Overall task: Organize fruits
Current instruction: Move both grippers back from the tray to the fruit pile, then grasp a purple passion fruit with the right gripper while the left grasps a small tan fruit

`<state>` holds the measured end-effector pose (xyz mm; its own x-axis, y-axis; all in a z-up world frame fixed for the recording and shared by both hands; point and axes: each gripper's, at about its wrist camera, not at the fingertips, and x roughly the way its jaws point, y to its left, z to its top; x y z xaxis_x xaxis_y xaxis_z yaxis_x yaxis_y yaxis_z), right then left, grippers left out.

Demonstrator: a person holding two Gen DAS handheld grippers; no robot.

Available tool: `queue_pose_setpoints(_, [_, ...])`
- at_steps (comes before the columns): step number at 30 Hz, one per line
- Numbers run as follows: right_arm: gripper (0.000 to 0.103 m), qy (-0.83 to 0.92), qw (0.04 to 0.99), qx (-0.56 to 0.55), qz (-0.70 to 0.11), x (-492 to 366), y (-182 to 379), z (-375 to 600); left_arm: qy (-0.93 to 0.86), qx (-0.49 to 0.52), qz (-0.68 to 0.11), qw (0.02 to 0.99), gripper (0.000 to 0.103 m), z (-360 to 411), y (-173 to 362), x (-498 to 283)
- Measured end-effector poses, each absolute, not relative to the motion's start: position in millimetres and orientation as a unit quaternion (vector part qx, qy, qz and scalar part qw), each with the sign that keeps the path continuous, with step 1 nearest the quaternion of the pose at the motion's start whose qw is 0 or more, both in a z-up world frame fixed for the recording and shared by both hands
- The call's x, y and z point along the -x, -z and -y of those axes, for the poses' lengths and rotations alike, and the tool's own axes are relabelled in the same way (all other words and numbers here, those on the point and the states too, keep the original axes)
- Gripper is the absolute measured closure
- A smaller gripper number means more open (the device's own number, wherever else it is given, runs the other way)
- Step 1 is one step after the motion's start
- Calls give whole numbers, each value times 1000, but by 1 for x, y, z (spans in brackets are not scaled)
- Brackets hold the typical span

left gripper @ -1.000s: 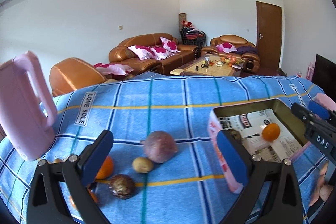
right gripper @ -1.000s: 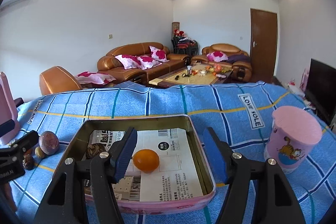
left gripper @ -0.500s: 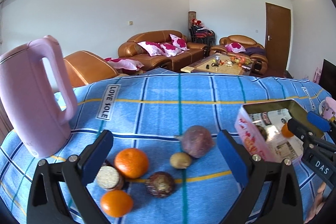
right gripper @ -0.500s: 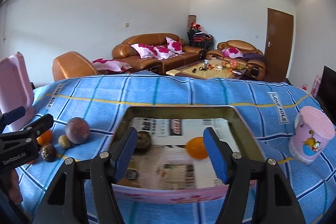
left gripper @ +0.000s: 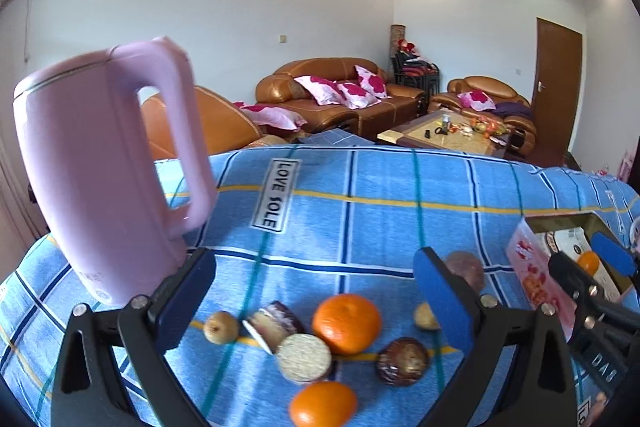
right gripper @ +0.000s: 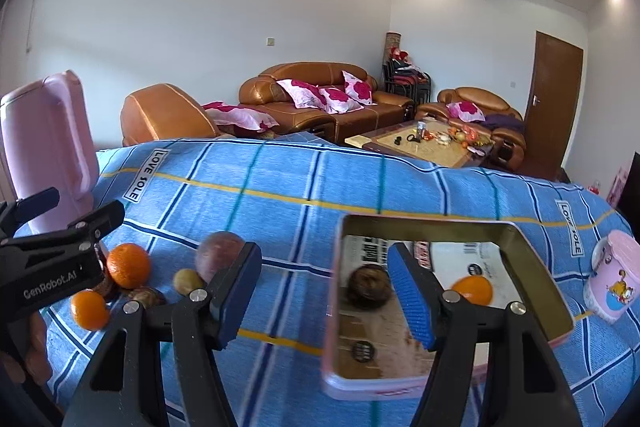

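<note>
Loose fruit lies on the blue plaid cloth. In the left wrist view my open, empty left gripper (left gripper: 316, 291) hovers over two oranges (left gripper: 346, 323) (left gripper: 323, 405), two cut passion fruit halves (left gripper: 305, 357), a dark passion fruit (left gripper: 403, 361), small brown fruits (left gripper: 218, 326) and a purple round fruit (left gripper: 466, 269). The pink tin tray (right gripper: 332, 315) holds an orange (right gripper: 472, 289) and a dark fruit (right gripper: 368, 285). My right gripper (right gripper: 326, 299) is open and empty above the tray's left edge. The same fruit pile (right gripper: 128, 265) lies to its left.
A pink kettle (left gripper: 100, 163) stands at the left, close behind the left gripper's left finger. A pink cartoon cup (right gripper: 612, 283) stands right of the tray. The cloth's far edge drops off toward a sofa room.
Both grippers swung left. The left one now sits over the fruit pile with the kettle closer; the right one moved from the tray's middle to its left edge. Both stay open.
</note>
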<state>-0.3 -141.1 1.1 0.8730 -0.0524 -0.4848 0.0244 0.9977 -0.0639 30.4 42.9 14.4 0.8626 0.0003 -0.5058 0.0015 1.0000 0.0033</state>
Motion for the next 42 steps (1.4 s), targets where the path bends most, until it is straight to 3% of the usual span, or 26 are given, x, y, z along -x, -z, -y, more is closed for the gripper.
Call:
queue_pose_setpoints(16, [36,14,963,60,-262,-13,3,111,-23,14,-263,964,2,-66,-16,-38])
queue_pose_setpoints(24, [37,-26,958,26,-285,-26,2,118,-45,8,-259,965,2,-76,-18,-43])
queue_pose_setpoints(27, [46,-53,951,18,-304,-35,4,114,-49,18,-264,963,2,-82,-17,-45])
queue_pose_setpoints(42, [46,-69,908,17,-413,-99,48,85,-40,15,-272,961,2,-84,-15,-50])
